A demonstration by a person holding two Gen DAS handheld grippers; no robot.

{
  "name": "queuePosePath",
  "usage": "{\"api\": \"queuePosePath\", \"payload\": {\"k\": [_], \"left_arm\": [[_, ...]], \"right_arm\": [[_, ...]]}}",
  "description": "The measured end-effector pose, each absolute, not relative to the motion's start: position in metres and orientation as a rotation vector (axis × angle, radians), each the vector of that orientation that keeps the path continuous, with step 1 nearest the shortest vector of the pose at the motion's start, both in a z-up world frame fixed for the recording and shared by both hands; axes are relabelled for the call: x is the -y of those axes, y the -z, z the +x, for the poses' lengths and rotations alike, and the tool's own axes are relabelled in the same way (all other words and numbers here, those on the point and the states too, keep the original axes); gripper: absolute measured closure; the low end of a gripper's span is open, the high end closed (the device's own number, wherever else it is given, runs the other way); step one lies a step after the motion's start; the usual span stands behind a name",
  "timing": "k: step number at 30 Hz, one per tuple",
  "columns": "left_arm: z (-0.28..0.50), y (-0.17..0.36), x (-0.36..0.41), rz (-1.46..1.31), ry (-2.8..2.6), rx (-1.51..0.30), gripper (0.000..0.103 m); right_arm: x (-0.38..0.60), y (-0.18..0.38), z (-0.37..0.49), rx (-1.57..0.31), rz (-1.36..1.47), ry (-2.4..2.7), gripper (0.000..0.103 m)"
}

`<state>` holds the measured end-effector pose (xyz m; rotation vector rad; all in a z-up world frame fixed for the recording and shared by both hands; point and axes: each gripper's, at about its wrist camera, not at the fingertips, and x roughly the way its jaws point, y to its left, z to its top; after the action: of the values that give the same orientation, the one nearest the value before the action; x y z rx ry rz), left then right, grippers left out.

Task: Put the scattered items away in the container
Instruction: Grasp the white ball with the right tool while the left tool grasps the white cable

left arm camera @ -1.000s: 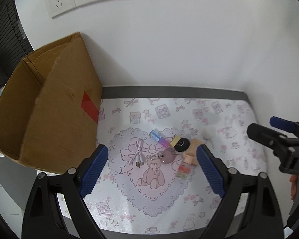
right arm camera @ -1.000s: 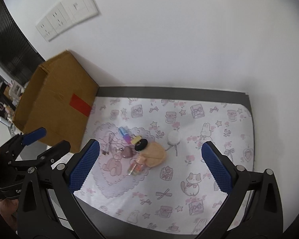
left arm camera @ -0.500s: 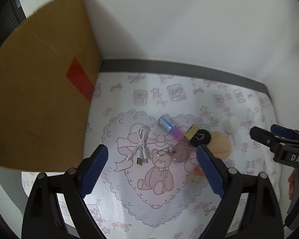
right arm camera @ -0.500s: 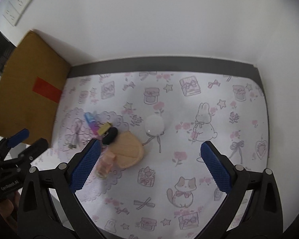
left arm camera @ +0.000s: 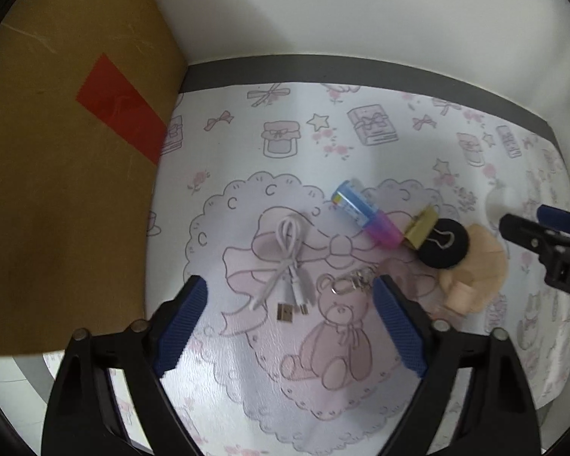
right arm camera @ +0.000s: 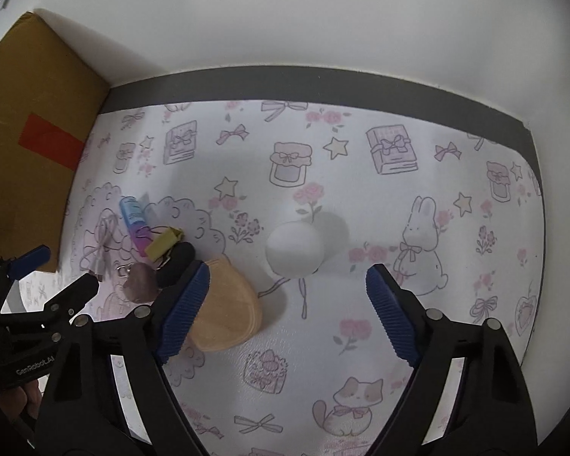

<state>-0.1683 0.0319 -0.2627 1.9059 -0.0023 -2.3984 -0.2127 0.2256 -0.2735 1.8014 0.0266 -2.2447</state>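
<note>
Scattered items: clustered on the patterned mat [left arm camera: 361,399], left of its centre, none yet in the container.
White cable [left arm camera: 288,266]: coiled loosely on the printed heart, directly between the left gripper's pads; plugs toward the mat's near edge.
Blue-and-pink tube [left arm camera: 364,214]: lying flat, just beyond the cable, toward the far edge.
Binder clip [left arm camera: 433,233]: yellow body touching the tube's pink end, handles over a black disc [left arm camera: 442,245].
Tan puff [right arm camera: 228,307]: beside the disc, partly behind the right gripper's left pad.
White ball [right arm camera: 294,249]: apart from the cluster, near the mat's centre, framed between the right gripper's pads.
Container: cardboard box [left arm camera: 68,174] with a red tape patch, standing at the mat's left edge; opening not visible.
Left gripper [left arm camera: 288,326]: released, jaws narrowing, pointed steeply down, nothing pressed; cable in the gap.
Right gripper [right arm camera: 287,309]: released, jaws narrowing, nothing gripped; ball ahead of the gap.
Step in hand (judged): approach for a double pick, cable on the left, ball on the right.
Technique (judged): centre pads over the cable's bundled middle, not a plug; straddle the ball at its widest part, closing gently, since likely to roll.
</note>
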Motion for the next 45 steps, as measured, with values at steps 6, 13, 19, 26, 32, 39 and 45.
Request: {"api": "queuePosePath", "payload": {"k": [6, 13, 19, 26, 32, 39, 45], "left_arm": [[-0.178, 0.285, -0.021, 1.973, 2.34, -0.047, 0.043], [-0.178, 0.291, -0.025, 2.013, 2.358, -0.064, 0.077], [-0.171, 0.292, -0.029, 2.04, 2.369, -0.104, 0.084], [-0.162, 0.285, -0.031, 2.044, 2.398, -0.103, 0.086], [-0.154, 0.271, -0.03, 2.018, 2.424, -0.117, 0.086], [-0.151, 0.251, -0.033, 1.972, 2.448, -0.133, 0.086], [-0.152, 0.216, -0.029, 1.92, 2.484, -0.16, 0.086]], "right_arm": [[-0.223, 0.286, -0.219, -0.105, 1.834, 2.221, 0.029], [-0.223, 0.294, -0.221, -0.163, 1.863, 2.206, 0.045], [-0.222, 0.293, -0.223, -0.209, 1.846, 2.215, 0.063], [-0.224, 0.292, -0.224, -0.222, 1.849, 2.184, 0.067], [-0.228, 0.28, -0.223, -0.216, 1.824, 2.194, 0.067], [-0.231, 0.259, -0.217, -0.222, 1.776, 2.216, 0.067], [-0.222, 0.24, -0.208, -0.216, 1.746, 2.227, 0.067]]}}
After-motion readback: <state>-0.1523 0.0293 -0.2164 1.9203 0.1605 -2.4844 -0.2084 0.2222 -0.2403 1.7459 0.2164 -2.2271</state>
